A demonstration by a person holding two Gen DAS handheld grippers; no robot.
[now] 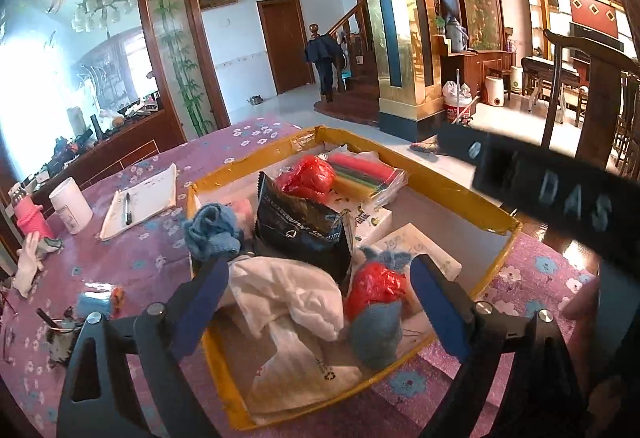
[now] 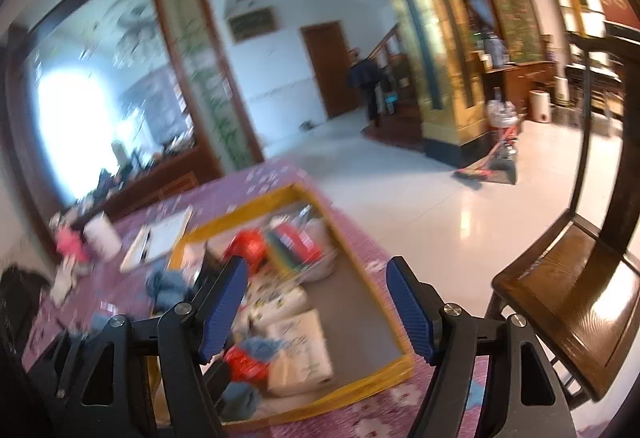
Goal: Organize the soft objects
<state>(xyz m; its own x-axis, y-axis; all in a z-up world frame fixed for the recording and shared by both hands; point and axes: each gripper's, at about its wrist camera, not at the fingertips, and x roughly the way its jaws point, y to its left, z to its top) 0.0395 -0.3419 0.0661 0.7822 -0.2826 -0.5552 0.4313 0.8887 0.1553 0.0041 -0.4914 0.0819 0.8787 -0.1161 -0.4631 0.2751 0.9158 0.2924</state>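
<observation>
Left wrist view: the left hand-held gripper [image 1: 316,292] is spread wide with nothing pinched, hovering low-centre over the shallow yellow-edged cardboard box [image 1: 452,173] on the purple flowered surface [image 1: 160,250]. Right between its blue pads lie a crumpled white cloth [image 1: 288,302] and a red plastic bag wrapped in fuzzy blue knit [image 1: 376,302]. Both look light and floppy, so I'd pinch a bunched fold near the top, not a loose edge. A black foil pouch [image 1: 304,222] stands mid-frame.

Right wrist view: blurry, but the right hand-held gripper [image 2: 316,308] is open and empty too, over the same box [image 2: 360,254], lower centre. A wooden chair [image 2: 568,298] sits lower right.
</observation>
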